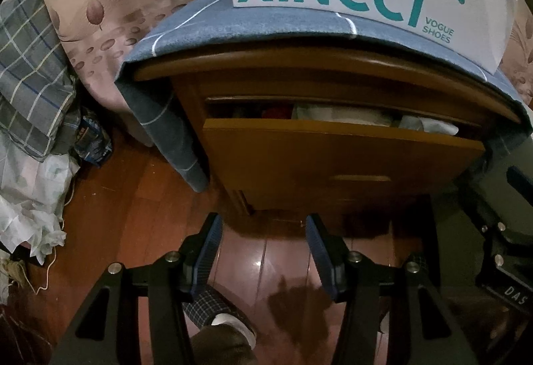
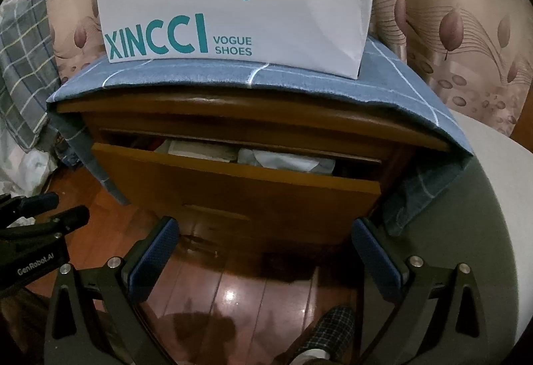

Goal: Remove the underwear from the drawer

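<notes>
The left hand-held gripper (image 1: 263,243) and right hand-held gripper (image 2: 265,245) hang open and empty before the half-open drawer (image 2: 233,185). The underwear (image 2: 283,162) lies bunched toward its right end; reach over the front edge.

An orange-brown wooden nightstand (image 2: 233,118) wears a blue cloth with thin white grid lines (image 2: 299,78); on it, a white shoebox with teal lettering (image 2: 266,15). Behind, beige curtain with mauve leaves (image 2: 466,32); below, glossy reddish-brown plank floor (image 2: 233,291).

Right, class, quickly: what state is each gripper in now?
Left gripper: open, holding nothing, short of the drawer.
Right gripper: open, holding nothing.
</notes>
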